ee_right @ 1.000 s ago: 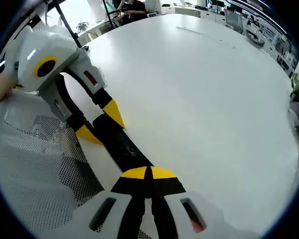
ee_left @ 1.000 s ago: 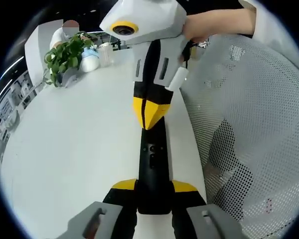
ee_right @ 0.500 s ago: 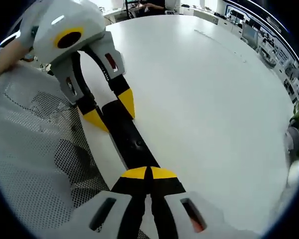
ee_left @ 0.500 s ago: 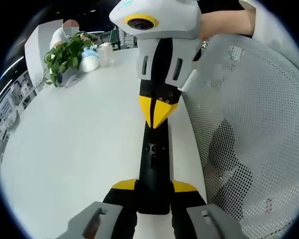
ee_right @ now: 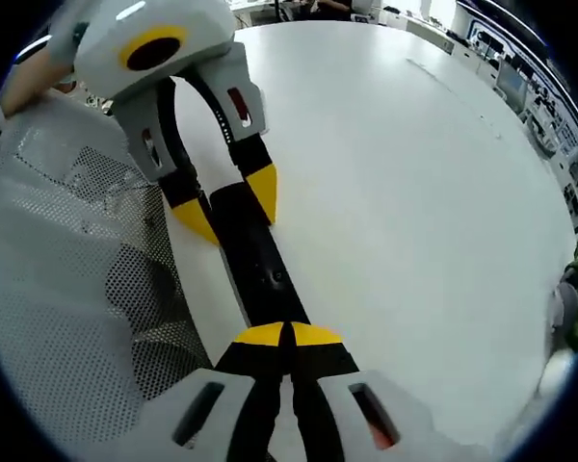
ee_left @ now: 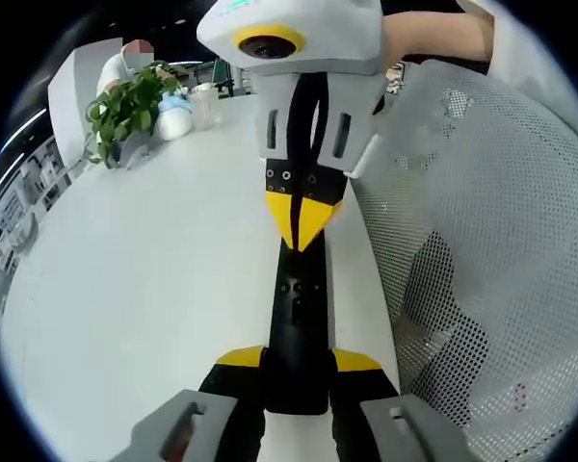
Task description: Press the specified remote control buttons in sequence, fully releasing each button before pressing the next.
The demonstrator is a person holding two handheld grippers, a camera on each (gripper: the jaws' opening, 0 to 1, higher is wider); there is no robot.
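A long black remote control (ee_left: 296, 318) lies along the edge of the white table (ee_left: 144, 279). My left gripper (ee_left: 297, 361) is shut on its near end, one yellow-tipped jaw on each side. My right gripper (ee_left: 303, 226) comes down from the top of the left gripper view, shut, with its yellow tip on the remote's far part. In the right gripper view, my right gripper (ee_right: 287, 335) rests shut on the remote control (ee_right: 258, 265), and the left gripper (ee_right: 233, 204) clamps the remote's other end. The buttons under the tip are hidden.
A white mesh chair (ee_left: 482, 250) stands close along the table's edge, also seen as the mesh chair (ee_right: 67, 289) in the right gripper view. A potted plant (ee_left: 125, 106) and white bottles (ee_left: 173, 115) sit at the far end. A person's hand (ee_left: 433, 43) holds the right gripper.
The right gripper has tilted and swung a little over the remote, its shut tip staying on the remote's far part. The left gripper and the remote have stayed still.
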